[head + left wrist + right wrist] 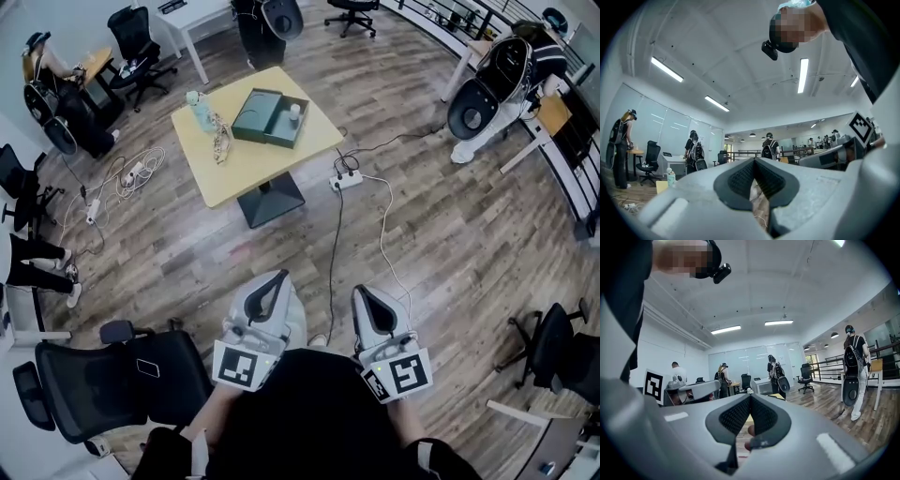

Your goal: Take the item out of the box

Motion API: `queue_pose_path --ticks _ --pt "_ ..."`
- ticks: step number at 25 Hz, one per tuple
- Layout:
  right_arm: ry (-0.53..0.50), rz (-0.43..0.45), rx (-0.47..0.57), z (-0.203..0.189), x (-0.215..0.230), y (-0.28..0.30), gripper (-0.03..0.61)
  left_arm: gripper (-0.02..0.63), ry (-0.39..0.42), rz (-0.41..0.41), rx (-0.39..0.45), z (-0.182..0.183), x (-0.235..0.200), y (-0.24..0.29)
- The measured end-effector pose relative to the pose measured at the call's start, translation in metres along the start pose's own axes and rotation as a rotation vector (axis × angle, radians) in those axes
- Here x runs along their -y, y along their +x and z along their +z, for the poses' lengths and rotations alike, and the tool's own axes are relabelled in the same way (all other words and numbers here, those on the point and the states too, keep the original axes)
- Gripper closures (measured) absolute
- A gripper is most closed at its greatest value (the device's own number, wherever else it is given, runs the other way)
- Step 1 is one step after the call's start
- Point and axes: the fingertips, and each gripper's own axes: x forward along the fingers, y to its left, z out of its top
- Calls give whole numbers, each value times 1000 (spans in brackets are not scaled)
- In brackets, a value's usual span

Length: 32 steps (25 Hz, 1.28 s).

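Observation:
A dark green open box [269, 118] lies on the yellow table [246, 167] far ahead of me, with a small white item [294, 111] standing inside it at its right end. Both grippers hang low over the wooden floor, well short of the table and close to my body. In the head view, the left gripper [269, 289] and the right gripper [368, 302] point toward the table. The left gripper [754, 161] has its jaws together with nothing between them. The right gripper [750, 397] is likewise shut and empty.
A pale teal bottle [198, 109] and a tangled light-coloured object [220, 142] also sit on the table. A power strip [345, 180] with cables lies on the floor between me and the table. Office chairs [112, 375] stand at my left and right [553, 349]. Other people work at desks around the room.

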Motion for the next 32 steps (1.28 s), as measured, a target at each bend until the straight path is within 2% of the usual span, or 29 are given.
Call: queue_pose_path --ticks 5,12,21,27,32 --pt "10 20 -45 0 12 39 575 614 -3 -5 -8 -4 -26 31" --pt "34 47 -39 8 31 100 575 614 -7 -5 -21 -9 -70 72" --pt "45 -31 -43 16 48 175 575 614 -13 -76 -40 -14 -128 122" --pt "50 -53 -34 22 51 215 575 614 -9 -116 -30 -11 -164 145" --pt "40 -48 -23 22 46 243 575 614 -7 -115 -31 -15 -191 152"
